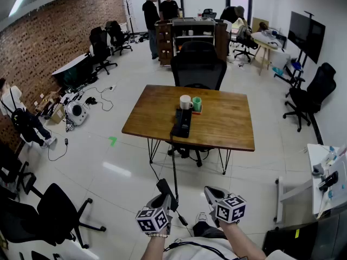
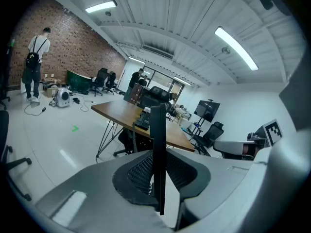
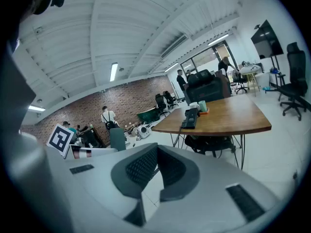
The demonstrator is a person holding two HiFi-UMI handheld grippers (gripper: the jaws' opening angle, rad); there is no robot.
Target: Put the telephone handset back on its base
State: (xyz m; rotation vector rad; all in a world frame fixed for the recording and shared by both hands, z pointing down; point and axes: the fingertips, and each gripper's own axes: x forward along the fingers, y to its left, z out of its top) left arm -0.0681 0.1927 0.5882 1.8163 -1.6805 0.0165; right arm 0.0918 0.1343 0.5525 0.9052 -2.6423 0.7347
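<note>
The black telephone handset stands upright in my left gripper, low in the head view and well short of the table. In the left gripper view the handset is a thin dark slab clamped between the pads. Its cord runs up to the black telephone base, which lies on the wooden table next to a white mug and a green cup. My right gripper hovers beside the left one, jaws together with nothing in them. The right gripper view shows the base far ahead.
A black office chair is tucked behind the table. More chairs stand at the lower left, and a white desk at the right. Two people stand by shelves at the back. White tiled floor lies between me and the table.
</note>
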